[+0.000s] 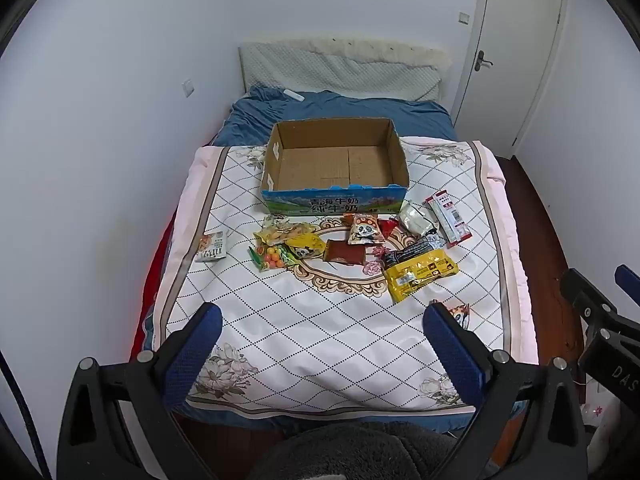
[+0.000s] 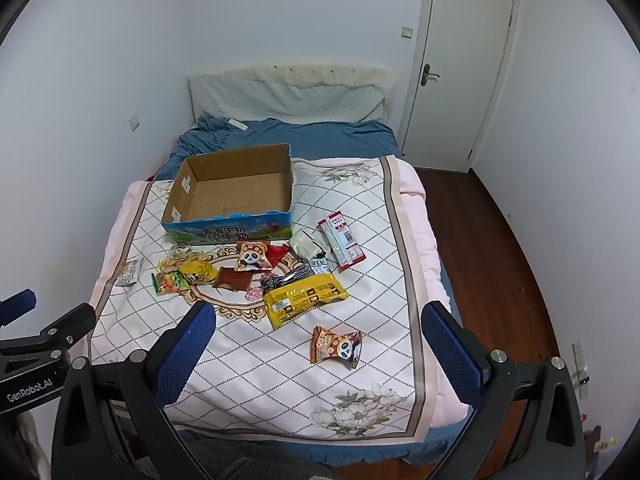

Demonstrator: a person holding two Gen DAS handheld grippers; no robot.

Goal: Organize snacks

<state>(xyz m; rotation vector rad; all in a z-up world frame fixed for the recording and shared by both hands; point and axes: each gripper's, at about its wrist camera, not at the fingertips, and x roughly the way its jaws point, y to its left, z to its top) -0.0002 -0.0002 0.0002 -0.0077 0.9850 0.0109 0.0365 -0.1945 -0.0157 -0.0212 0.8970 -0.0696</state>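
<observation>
Hovering over the near end of the bed point(image 1: 320, 340), both grippers hang with fingers spread wide and nothing between them, which suits a start: no snack has been picked yet. The left gripper point(image 1: 320, 344) and right gripper point(image 2: 316, 340) sit side by side, well short of the pile. The snacks lie scattered across the middle of the quilt, just near of the cardboard box point(image 1: 336, 164), which stands open and empty at the far side, ready to receive them. A yellow packet point(image 2: 304, 300) lies at the right of the pile, a long red-and-white packet point(image 2: 342, 244) further right, a small carton point(image 1: 212, 246) off to the left. One panda packet point(image 2: 338, 346) lies apart, nearest the right gripper, likely the easiest first pick.
</observation>
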